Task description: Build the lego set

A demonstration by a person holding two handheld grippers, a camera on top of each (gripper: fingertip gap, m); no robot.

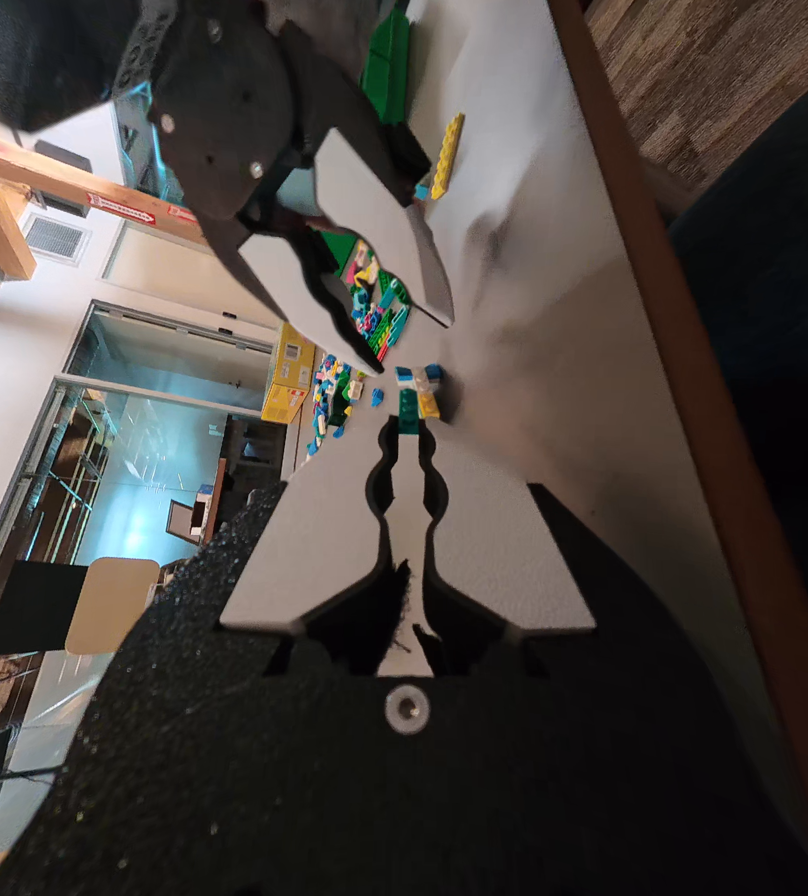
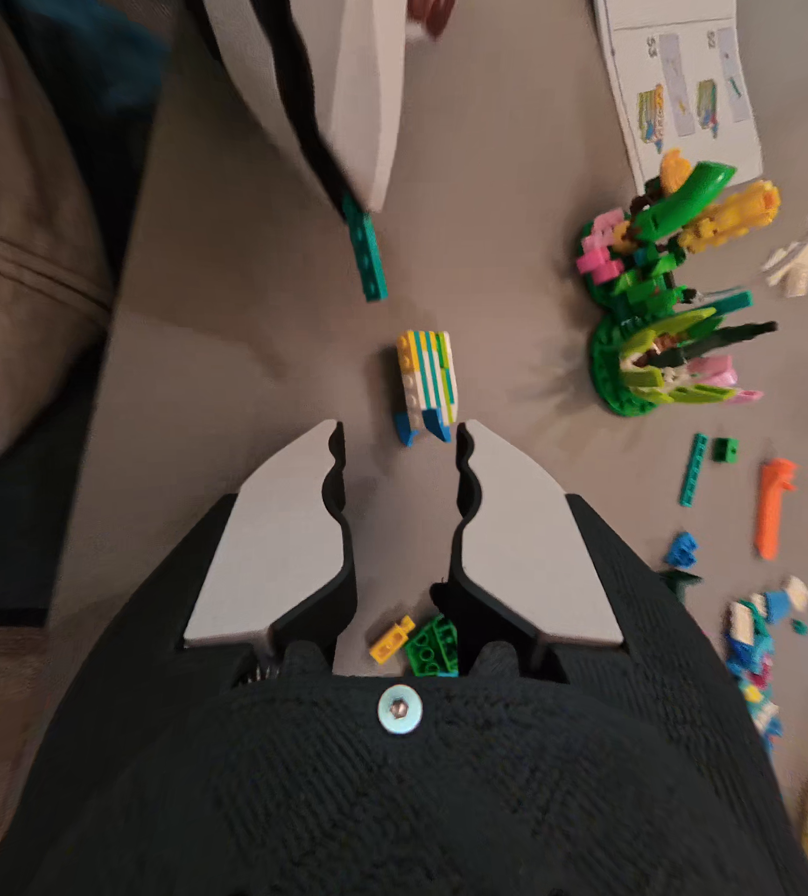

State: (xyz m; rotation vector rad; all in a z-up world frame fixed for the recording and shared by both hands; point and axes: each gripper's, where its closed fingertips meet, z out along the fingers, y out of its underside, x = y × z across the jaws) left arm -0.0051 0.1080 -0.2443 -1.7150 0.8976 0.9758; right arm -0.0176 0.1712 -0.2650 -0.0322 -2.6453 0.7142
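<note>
Left gripper (image 1: 409, 429) clamped on teal plate (image 1: 407, 412), both fingertips pressing one end, plate poking out over grey table (image 1: 562, 339). Right gripper (image 2: 399, 431) spread wide, gripping nothing, hovering just short of striped brick block (image 2: 426, 383) lying on the table. Green flower build (image 2: 659, 310) well off to one side, loose bricks (image 2: 751, 630) scattered nearby.

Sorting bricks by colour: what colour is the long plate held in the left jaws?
Teal plate, clearest in the right wrist view.
</note>
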